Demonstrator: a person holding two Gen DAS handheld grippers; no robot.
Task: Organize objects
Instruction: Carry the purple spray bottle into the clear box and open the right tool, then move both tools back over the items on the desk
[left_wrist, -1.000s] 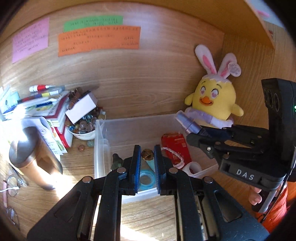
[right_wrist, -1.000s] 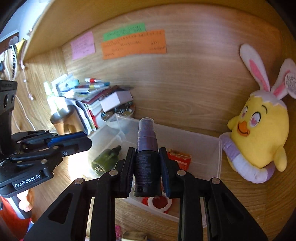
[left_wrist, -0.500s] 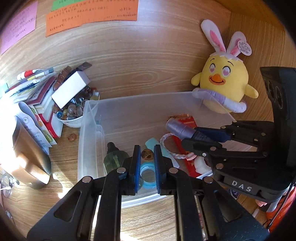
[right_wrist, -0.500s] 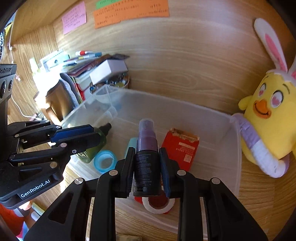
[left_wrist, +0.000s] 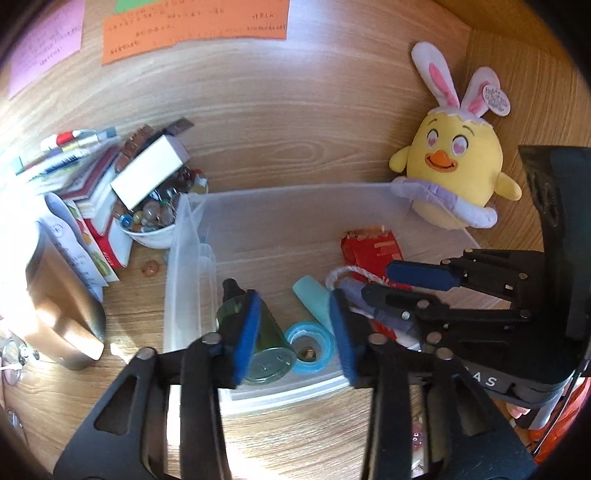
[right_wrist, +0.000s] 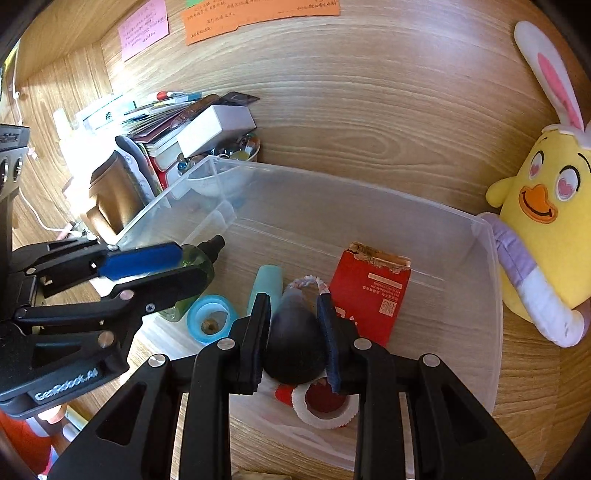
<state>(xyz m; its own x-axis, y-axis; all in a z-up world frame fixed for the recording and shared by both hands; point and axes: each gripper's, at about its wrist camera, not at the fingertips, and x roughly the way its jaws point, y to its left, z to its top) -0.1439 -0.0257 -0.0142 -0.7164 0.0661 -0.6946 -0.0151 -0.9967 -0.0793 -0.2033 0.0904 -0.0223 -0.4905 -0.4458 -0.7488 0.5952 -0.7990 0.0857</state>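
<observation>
A clear plastic bin (left_wrist: 184, 258) (right_wrist: 491, 295) sits on the wooden desk. It holds a green bottle (left_wrist: 258, 343) (right_wrist: 195, 258), a blue tape roll (left_wrist: 310, 345) (right_wrist: 210, 319), a teal tube (left_wrist: 314, 299) (right_wrist: 267, 284), a red box (left_wrist: 373, 251) (right_wrist: 369, 295) and a red-and-white ring (right_wrist: 325, 404). My left gripper (left_wrist: 295, 332) is open over the bin's near side, with a small nut (left_wrist: 308, 352) lying inside the tape roll. My right gripper (right_wrist: 295, 328) is shut on a dark spray bottle (right_wrist: 295, 343), tipped down low inside the bin.
A yellow chick plush (left_wrist: 454, 177) (right_wrist: 543, 229) leans at the bin's right. A bowl of marbles (left_wrist: 151, 221), stacked books with a white box (left_wrist: 147, 173) (right_wrist: 218, 125) and a brown cup (left_wrist: 55, 325) (right_wrist: 107, 195) stand at the left. Coloured notes hang on the back wall.
My left gripper opened and the small nut it held now lies inside the tape roll. My right gripper lowered and tipped the spray bottle down into the bin.
</observation>
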